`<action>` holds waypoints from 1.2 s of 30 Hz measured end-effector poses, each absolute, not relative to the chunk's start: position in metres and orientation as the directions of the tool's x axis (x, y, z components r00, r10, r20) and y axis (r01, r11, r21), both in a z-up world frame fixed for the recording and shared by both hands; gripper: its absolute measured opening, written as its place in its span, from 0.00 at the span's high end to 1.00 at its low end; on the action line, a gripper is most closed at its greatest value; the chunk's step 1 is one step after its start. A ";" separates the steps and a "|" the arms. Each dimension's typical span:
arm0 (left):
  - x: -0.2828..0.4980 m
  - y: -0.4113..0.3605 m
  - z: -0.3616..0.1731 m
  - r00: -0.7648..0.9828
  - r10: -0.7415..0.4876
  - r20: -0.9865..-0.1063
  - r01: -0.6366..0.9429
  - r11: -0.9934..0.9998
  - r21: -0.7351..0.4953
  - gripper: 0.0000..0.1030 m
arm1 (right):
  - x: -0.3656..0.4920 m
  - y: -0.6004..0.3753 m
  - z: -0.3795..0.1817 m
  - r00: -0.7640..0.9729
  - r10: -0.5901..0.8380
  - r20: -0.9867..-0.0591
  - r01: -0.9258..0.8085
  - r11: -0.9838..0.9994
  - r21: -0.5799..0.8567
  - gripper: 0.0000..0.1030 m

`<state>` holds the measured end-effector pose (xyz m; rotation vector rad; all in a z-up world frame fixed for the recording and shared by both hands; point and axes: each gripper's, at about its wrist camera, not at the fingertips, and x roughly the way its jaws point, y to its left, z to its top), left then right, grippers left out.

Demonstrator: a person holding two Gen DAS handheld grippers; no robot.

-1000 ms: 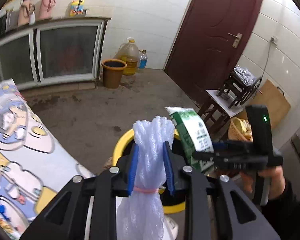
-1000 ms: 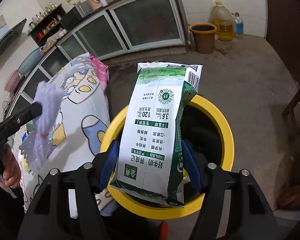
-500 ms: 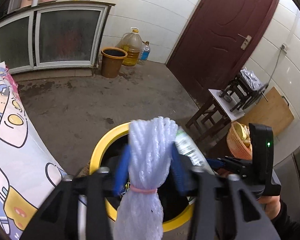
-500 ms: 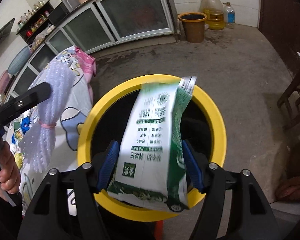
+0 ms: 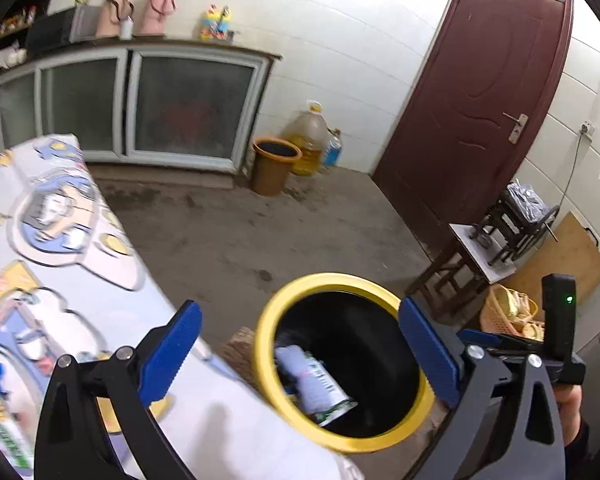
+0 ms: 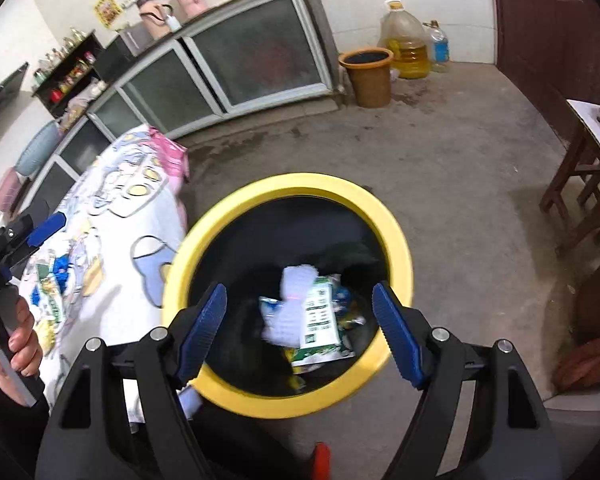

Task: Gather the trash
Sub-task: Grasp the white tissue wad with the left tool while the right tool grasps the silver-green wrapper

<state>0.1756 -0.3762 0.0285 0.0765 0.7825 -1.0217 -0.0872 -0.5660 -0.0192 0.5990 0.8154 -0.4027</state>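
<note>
Green milk pouch (image 6: 319, 314) & white foam net (image 6: 290, 300) now lie inside yellow bin (image 6: 396, 232), both just dropped. Right gripper (image 6: 300, 330) & left gripper (image 5: 300, 354) spread wide, empty. More wrappers (image 6: 52, 288) wait on tablecloth (image 5: 72, 264).

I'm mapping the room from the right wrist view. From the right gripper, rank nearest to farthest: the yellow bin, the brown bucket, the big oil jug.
1. The yellow bin, just beyond the open right gripper, in the centre.
2. The brown bucket, across the floor by the cabinet's end.
3. The big oil jug, just behind the bucket, against the back wall.
</note>
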 end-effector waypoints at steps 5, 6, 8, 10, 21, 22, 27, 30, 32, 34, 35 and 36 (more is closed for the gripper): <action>0.188 -0.314 0.051 0.354 -0.729 -0.585 0.772 0.581 -0.256 0.08 | -0.073 -0.540 -0.001 0.670 -0.088 -0.738 0.481 0.808 0.340 0.30; 0.191 -0.295 0.056 0.377 -0.723 -0.579 0.766 0.594 -0.244 0.08 | -0.069 -0.536 0.002 0.678 -0.078 -0.731 0.463 0.817 0.343 0.30; 0.196 -0.267 0.061 0.419 -0.697 -0.582 0.750 0.627 -0.211 0.08 | -0.056 -0.518 0.011 0.693 -0.061 -0.718 0.421 0.844 0.334 0.30; 0.202 -0.229 0.064 0.472 -0.658 -0.587 0.726 0.668 -0.164 0.08 | -0.043 -0.500 0.019 0.708 -0.042 -0.705 0.378 0.866 0.328 0.30; 0.211 -0.036 0.046 0.670 -0.353 -0.653 0.552 0.825 0.121 0.08 | 0.044 -0.385 0.030 0.685 0.119 -0.719 0.092 0.965 0.247 0.29; 0.211 -0.021 0.042 0.664 -0.334 -0.669 0.542 0.832 0.122 0.08 | 0.052 -0.374 0.028 0.676 0.130 -0.725 0.069 0.969 0.238 0.29; 0.210 0.016 0.031 0.659 -0.297 -0.692 0.517 0.846 0.129 0.08 | 0.094 -0.324 0.016 0.629 0.199 -0.752 -0.043 0.974 0.222 0.29; 0.211 0.024 0.025 0.643 -0.297 -0.706 0.526 0.841 0.125 0.08 | 0.111 -0.298 0.012 0.608 0.245 -0.755 -0.102 0.967 0.232 0.29; 0.211 0.024 0.018 0.639 -0.293 -0.711 0.539 0.830 0.142 0.08 | 0.122 -0.280 0.009 0.592 0.273 -0.758 -0.135 0.961 0.241 0.29; 0.215 0.023 0.015 0.638 -0.290 -0.714 0.547 0.823 0.154 0.08 | 0.134 -0.264 0.006 0.576 0.290 -0.764 -0.158 0.957 0.244 0.29; 0.218 0.022 0.013 0.631 -0.295 -0.717 0.553 0.820 0.150 0.08 | 0.138 -0.257 0.005 0.571 0.300 -0.764 -0.169 0.954 0.248 0.29; 0.220 0.022 0.012 0.628 -0.296 -0.720 0.555 0.819 0.147 0.08 | 0.141 -0.254 0.005 0.568 0.307 -0.764 -0.175 0.952 0.252 0.29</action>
